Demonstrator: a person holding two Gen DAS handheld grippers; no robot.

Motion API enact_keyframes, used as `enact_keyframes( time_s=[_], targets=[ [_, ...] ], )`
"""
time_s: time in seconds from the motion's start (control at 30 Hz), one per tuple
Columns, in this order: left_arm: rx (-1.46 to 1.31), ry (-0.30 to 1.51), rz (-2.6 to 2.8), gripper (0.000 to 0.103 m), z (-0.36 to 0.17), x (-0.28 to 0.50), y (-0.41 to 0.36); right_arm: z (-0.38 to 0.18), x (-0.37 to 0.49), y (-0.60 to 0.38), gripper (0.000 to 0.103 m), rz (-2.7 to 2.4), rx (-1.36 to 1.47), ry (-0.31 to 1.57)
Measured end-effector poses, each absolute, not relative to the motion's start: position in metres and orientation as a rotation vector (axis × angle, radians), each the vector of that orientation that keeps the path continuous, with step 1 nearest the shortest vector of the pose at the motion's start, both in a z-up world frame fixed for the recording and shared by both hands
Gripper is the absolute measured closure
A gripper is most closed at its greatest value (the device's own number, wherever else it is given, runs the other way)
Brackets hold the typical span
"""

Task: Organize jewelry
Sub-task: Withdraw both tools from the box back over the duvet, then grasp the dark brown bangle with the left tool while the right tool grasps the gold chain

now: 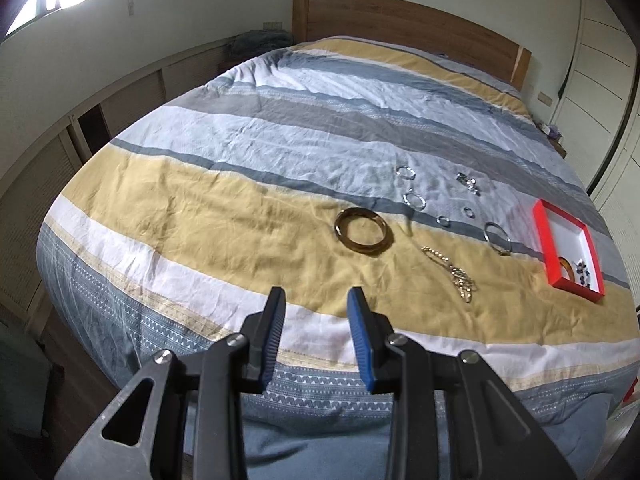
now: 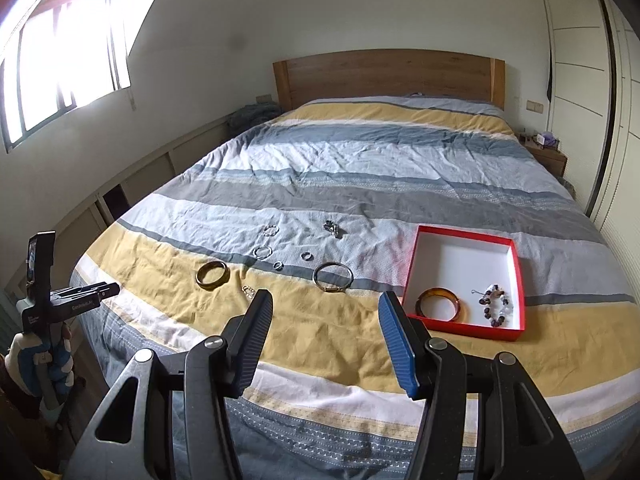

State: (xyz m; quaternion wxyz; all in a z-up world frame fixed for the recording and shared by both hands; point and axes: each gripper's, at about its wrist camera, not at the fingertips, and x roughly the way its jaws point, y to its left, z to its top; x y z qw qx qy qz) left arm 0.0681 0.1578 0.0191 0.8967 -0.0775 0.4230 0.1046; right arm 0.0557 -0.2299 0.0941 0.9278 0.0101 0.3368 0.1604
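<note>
Both grippers (jaws parted) above bedspread (image 2: 320,332)

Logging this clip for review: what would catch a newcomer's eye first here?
The red box on the striped bed, at the right, already holding an amber bangle and a beaded bracelet. Left of it, loose rings and bangles lie scattered on the cover, a brown bangle farthest left.
</note>
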Motion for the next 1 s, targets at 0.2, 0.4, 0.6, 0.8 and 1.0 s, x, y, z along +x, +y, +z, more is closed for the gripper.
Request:
enact_keyframes(
  time_s=[0.2, 0.4, 0.6, 0.8, 1.0],
  targets=[
    [-0.208, 0.935, 0.261, 0.072, -0.016, 0.117, 0.180, 0.039, 0.111, -0.190, 0.049, 0.417, -0.014, 0.819],
    [-0.235, 0.964, 0.269, 0.072, -0.038, 0.167, 0.189, -0.015, 0.164, -0.140, 0.049, 0.535, -0.046, 0.935],
    [-0.241, 1.002, 0.241, 0.072, -0.064, 0.208, 0.181, -0.064, 0.198, -0.093, 0.049, 0.626, -0.074, 1.024],
    [-0.226, 1.056, 0.240, 0.072, -0.097, 0.236, 0.177, -0.104, 0.218, -0.065, 0.049, 0.666, -0.100, 1.086],
    [-0.223, 1.082, 0.249, 0.072, -0.120, 0.253, 0.178, -0.120, 0.233, -0.051, 0.053, 0.678, -0.118, 1.083]
  ],
)
